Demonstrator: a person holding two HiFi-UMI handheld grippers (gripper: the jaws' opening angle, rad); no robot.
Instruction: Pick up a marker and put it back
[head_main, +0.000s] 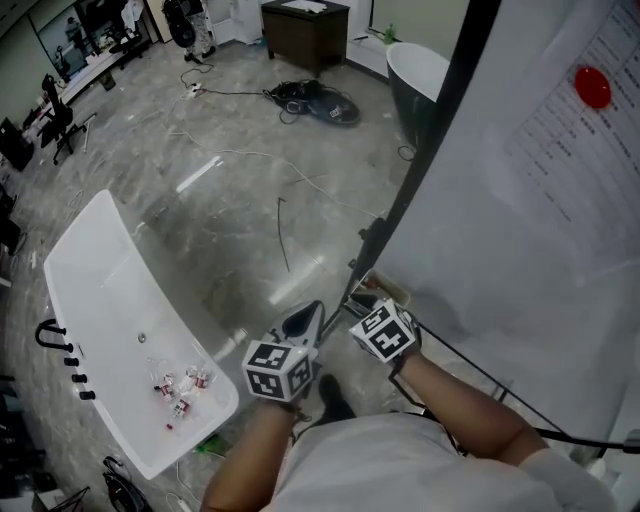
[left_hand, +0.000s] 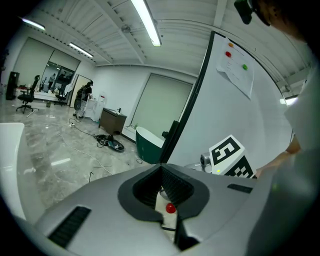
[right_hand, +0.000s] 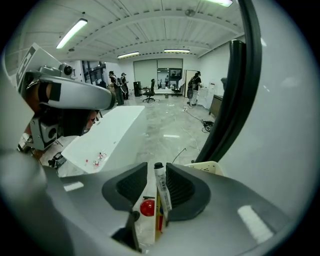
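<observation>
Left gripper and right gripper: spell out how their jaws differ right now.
The left gripper has its jaws drawn together at the tips; the right gripper has them apart. Nothing stands between the left gripper's jaws, while a black-capped marker stands between the right gripper's, leaning on one pad and clear of the other. Both look down past their jaws at a small red round piece.

In the head view we see the whiteboard (head_main: 520, 200) filling the right side and the table (head_main: 95, 280) at lower left, with small parts (head_main: 178, 385) on its lower end. Cables (head_main: 315, 102) lie on the floor (head_main: 230, 200) at upper centre, below a cabinet (head_main: 305, 30). In the right gripper view the marker (right_hand: 161, 187) lies between the jaws of the right gripper (right_hand: 151, 175), against the right-hand one.
</observation>
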